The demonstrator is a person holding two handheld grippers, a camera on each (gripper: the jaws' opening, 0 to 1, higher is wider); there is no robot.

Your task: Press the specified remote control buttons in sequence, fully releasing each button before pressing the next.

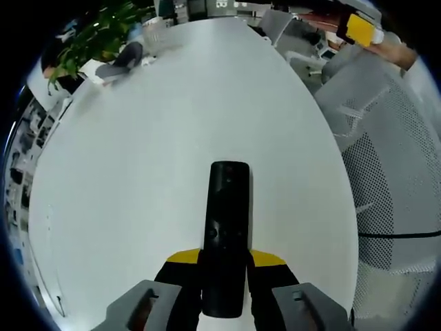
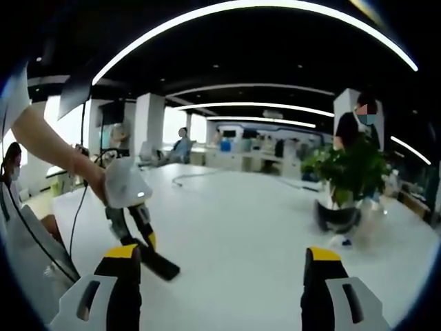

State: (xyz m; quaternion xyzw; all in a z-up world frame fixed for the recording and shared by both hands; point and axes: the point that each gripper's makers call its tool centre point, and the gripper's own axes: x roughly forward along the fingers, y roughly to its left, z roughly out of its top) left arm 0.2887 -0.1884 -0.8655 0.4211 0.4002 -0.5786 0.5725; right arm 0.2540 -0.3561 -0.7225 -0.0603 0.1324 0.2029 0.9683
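In the left gripper view, a potted plant (image 1: 96,38) is sitting at the upper left of the white table (image 1: 138,172); at bottom centre the left gripper (image 1: 224,265) is pinching a black remote control (image 1: 226,234), and a mesh chair (image 1: 386,172) is standing at right. In the right gripper view, the remote is showing at lower left, and the right gripper (image 2: 220,265) is hovering with jaws spread wide.

- remote (image 1: 226,234): black plastic, faintly glossy;
- table (image 1: 158,138): white, smooth, matt;
- chair (image 1: 393,179): pale mesh cloth;
- left gripper (image 1: 224,276): black and yellow pads on grey plastic-looking bodies.
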